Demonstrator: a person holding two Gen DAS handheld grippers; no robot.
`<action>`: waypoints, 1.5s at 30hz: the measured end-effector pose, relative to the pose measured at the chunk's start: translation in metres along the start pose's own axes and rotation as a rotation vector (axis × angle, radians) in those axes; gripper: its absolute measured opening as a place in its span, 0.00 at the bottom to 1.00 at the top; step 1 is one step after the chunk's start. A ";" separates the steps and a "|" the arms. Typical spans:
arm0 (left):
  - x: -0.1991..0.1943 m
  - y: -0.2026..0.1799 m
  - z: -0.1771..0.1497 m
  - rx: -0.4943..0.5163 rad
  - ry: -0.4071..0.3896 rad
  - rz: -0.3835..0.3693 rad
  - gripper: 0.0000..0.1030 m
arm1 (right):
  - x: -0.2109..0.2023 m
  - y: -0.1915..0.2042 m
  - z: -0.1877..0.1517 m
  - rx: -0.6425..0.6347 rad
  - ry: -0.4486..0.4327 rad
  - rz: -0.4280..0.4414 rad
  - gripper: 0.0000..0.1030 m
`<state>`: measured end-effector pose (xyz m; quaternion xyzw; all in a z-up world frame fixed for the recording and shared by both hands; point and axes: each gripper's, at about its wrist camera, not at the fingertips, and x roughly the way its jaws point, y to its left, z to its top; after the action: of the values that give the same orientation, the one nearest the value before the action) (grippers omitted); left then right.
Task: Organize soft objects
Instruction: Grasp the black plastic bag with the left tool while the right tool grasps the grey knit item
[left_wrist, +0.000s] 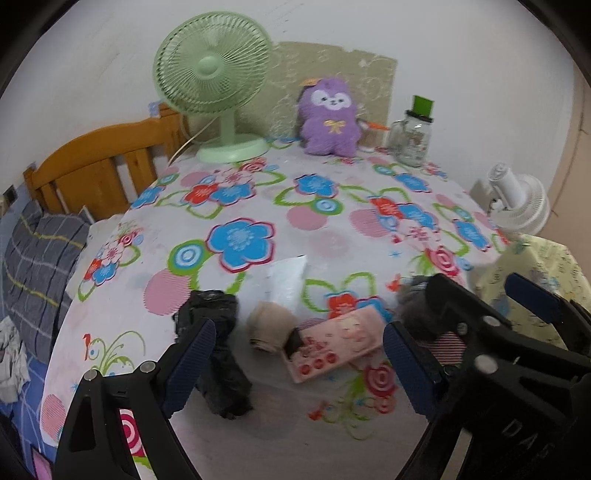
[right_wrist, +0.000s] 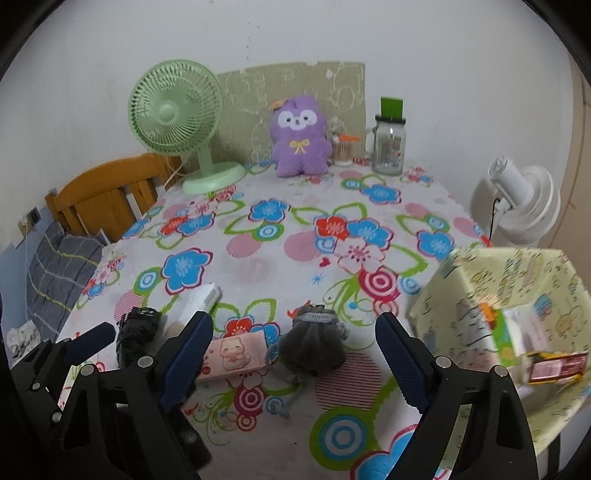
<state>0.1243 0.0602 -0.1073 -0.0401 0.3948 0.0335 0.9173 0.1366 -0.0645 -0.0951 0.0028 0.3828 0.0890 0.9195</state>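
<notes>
On the flowered tablecloth (left_wrist: 332, 243) lie a black crumpled bag (left_wrist: 216, 347), a beige rolled cloth (left_wrist: 269, 326), a pink tissue pack (left_wrist: 332, 347) and a grey drawstring pouch (right_wrist: 314, 349). A white packet (left_wrist: 286, 278) lies behind them. My left gripper (left_wrist: 299, 365) is open and empty, hovering just before the beige roll and the pink pack. My right gripper (right_wrist: 295, 358) is open and empty, with the grey pouch between its fingers' line of sight. The pink pack (right_wrist: 232, 356) and the black bag (right_wrist: 136, 336) also show in the right wrist view.
A yellow fabric bin (right_wrist: 517, 325) holding boxes stands at the table's right edge. A green fan (left_wrist: 214, 85), a purple plush (left_wrist: 330, 116) and a glass jar (left_wrist: 412, 138) stand at the back. A white fan (right_wrist: 524, 203) is at right; a wooden bedframe (left_wrist: 99, 162) at left.
</notes>
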 end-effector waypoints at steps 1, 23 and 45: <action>0.003 0.002 -0.001 0.001 0.001 0.015 0.90 | 0.006 0.000 -0.002 0.005 0.011 -0.001 0.85; 0.046 0.052 -0.019 -0.128 0.095 0.049 0.66 | 0.059 0.026 -0.011 -0.076 0.089 -0.026 0.76; 0.039 -0.013 -0.011 0.003 0.057 -0.021 0.39 | 0.063 -0.016 -0.012 0.036 0.115 -0.035 0.73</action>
<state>0.1449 0.0474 -0.1425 -0.0437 0.4205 0.0221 0.9060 0.1744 -0.0711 -0.1485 0.0074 0.4364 0.0660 0.8973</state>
